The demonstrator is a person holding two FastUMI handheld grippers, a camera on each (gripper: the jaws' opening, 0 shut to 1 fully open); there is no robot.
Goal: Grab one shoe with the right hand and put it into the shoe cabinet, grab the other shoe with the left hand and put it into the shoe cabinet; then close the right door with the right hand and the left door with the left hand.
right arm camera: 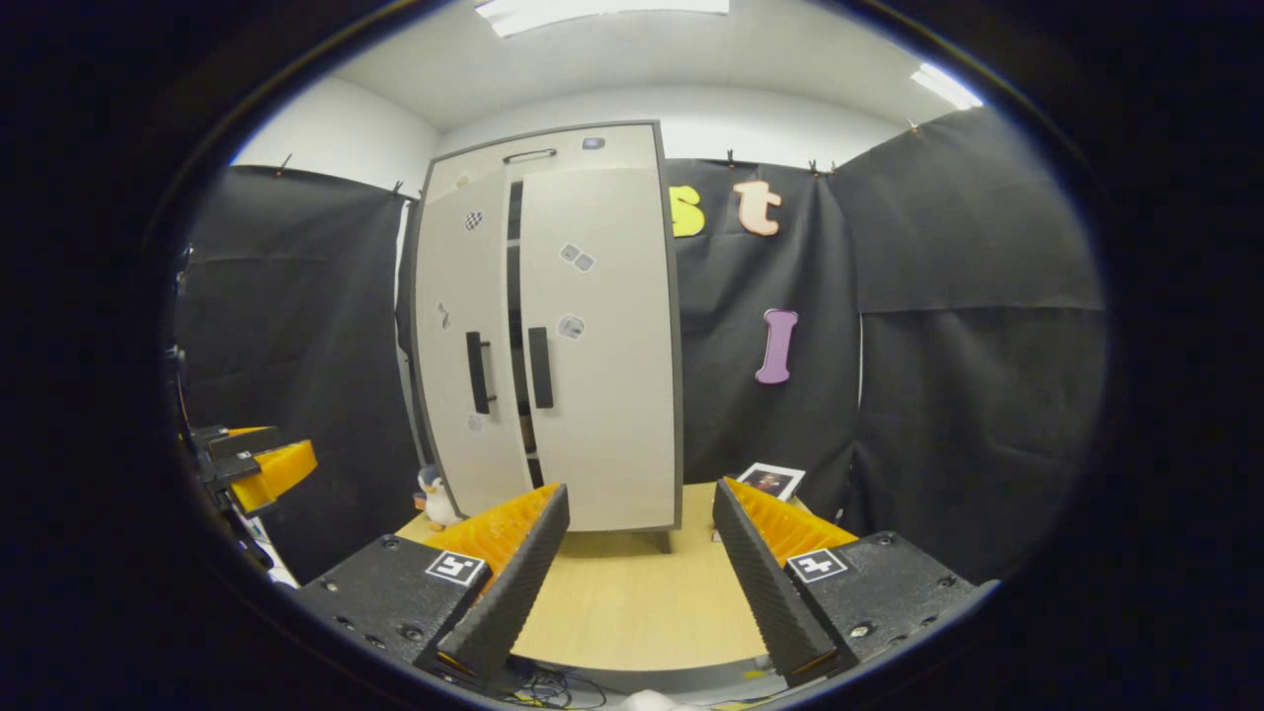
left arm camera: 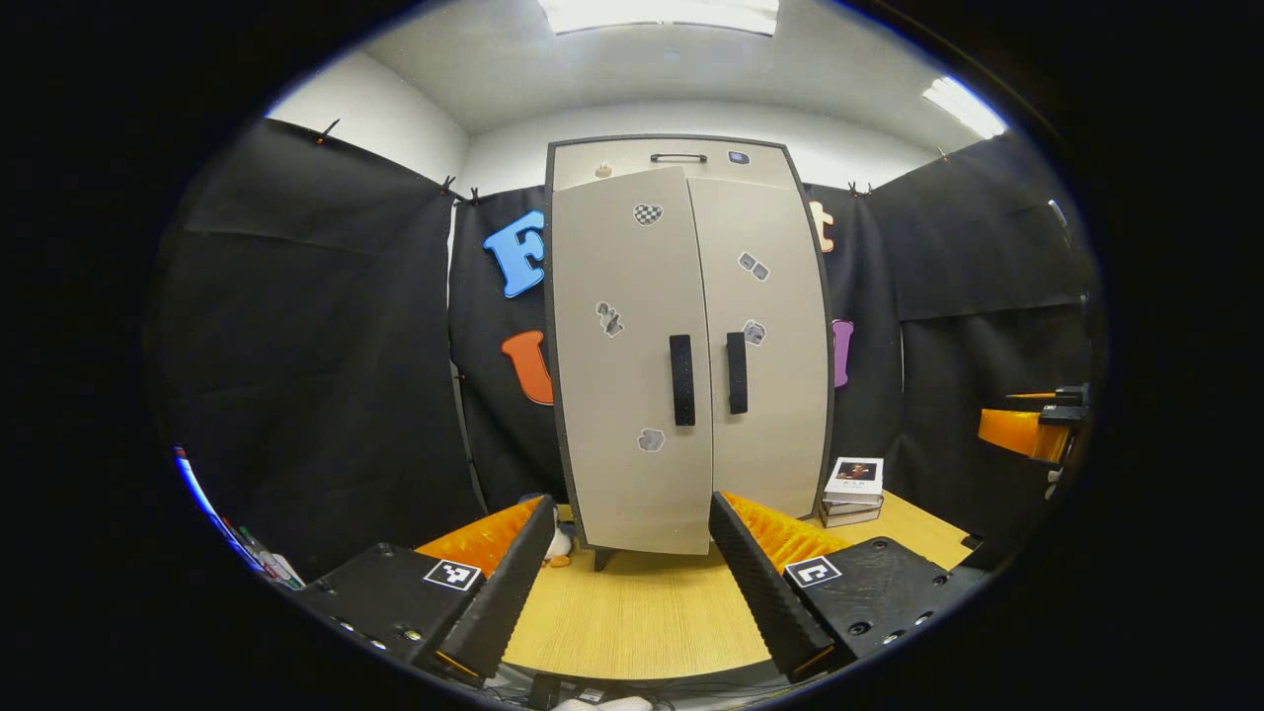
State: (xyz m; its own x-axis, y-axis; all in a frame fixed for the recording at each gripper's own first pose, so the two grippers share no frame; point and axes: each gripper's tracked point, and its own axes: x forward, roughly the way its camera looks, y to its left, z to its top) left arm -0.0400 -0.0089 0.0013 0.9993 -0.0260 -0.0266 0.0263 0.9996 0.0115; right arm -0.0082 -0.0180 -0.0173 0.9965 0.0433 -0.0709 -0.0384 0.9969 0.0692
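both hand-held grippers are spread wide and carry nothing: the left hand-held gripper [left arm camera: 627, 583] hangs over the near edge of the counter [left arm camera: 642, 612] facing the shoe cabinet [left arm camera: 686, 346] square on, and the right hand-held gripper [right arm camera: 637, 578] hangs over the same wood to one side, seeing the cabinet at an angle. no shoe lies on the bare wood between fingers and cabinet, so both are presumably inside already, though that is hidden. from the left gripper view the left door [left arm camera: 632, 365] and right door [left arm camera: 765, 346] look closed, handles side by side; from the right gripper view a dark gap runs between them, so one door is likely ajar, and i cannot tell which. the risk is stopping with that gap left, or pushing too hard and shifting the light cabinet on the smooth counter. a stack of books [left arm camera: 854, 489] sits just beside the cabinet's right foot, a small penguin toy [right arm camera: 434, 499] at its left. black cloth walls the booth, under a white ceiling with strip lights.
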